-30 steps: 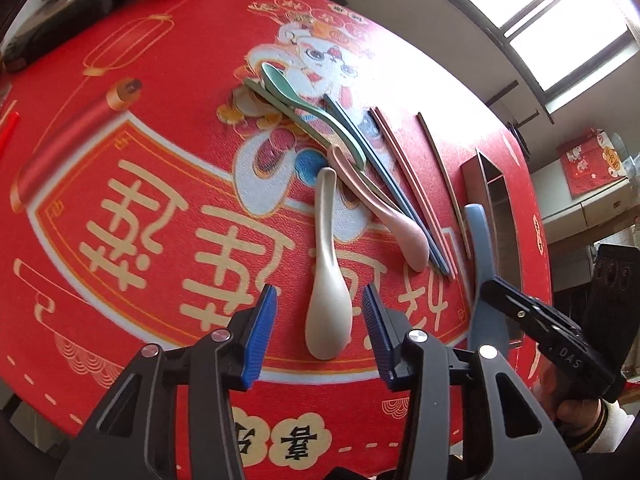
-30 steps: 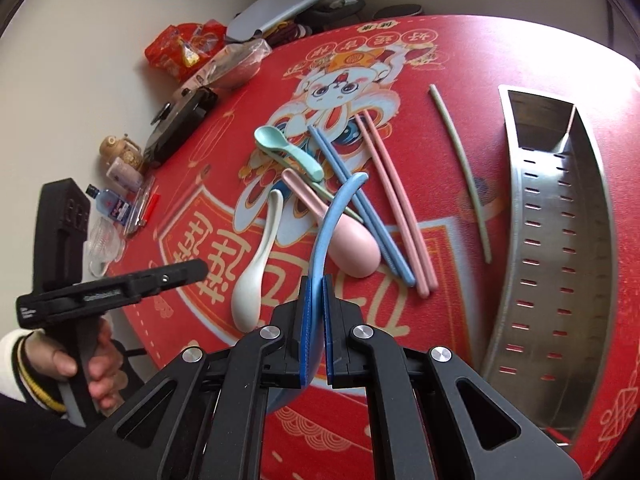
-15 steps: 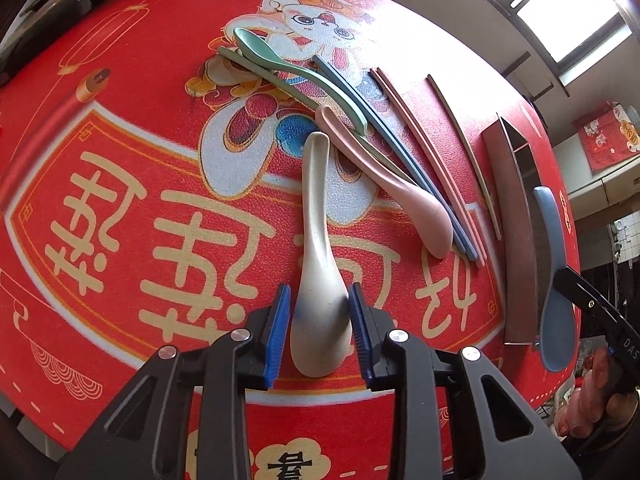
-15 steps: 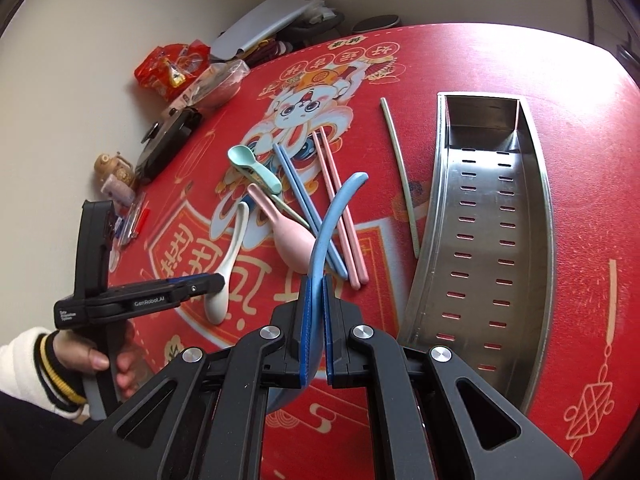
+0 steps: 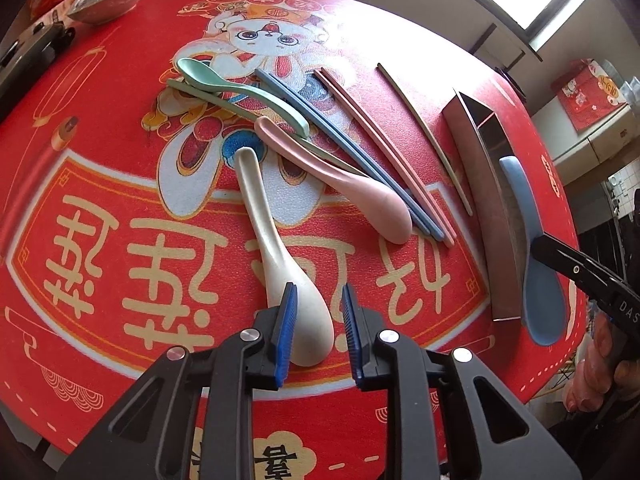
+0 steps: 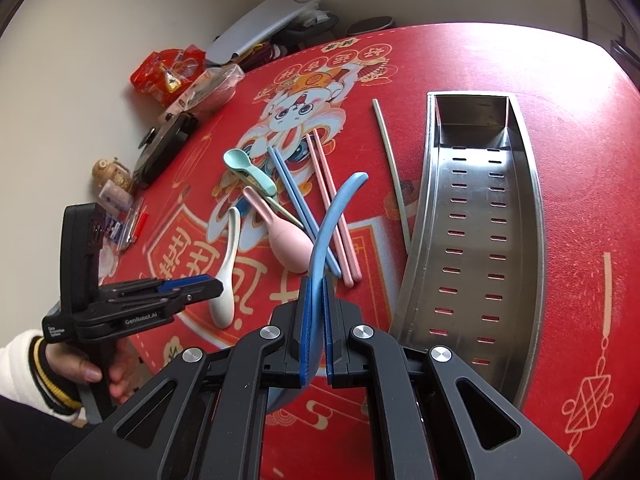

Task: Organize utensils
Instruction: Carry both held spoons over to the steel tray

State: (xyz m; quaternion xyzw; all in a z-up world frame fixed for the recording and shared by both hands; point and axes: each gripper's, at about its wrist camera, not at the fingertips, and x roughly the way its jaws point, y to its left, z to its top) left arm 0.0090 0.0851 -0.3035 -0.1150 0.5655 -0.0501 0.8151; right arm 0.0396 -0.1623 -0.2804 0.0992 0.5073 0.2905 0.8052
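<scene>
A cream spoon (image 5: 276,248) lies on the red mat, and its bowl sits between the blue pads of my left gripper (image 5: 318,308). The jaws are closing. The left pad is at the bowl's edge and a gap shows at the right pad. My right gripper (image 6: 316,312) is shut on a blue spoon (image 6: 332,216), held in the air with its handle pointing away, just left of the steel tray (image 6: 472,120). In the left wrist view the blue spoon (image 5: 536,272) hangs at the tray's near end.
A pink spoon (image 5: 348,184), a green spoon (image 5: 240,88), blue chopsticks (image 5: 344,144), pink chopsticks (image 5: 384,140) and an olive chopstick (image 5: 424,132) lie on the mat. Bags, a black case and small items (image 6: 168,76) crowd the far left edge.
My left gripper has slid forward over the cream spoon's bowl and its jaws have narrowed around it. The right gripper carried the blue spoon toward the steel tray, then held still.
</scene>
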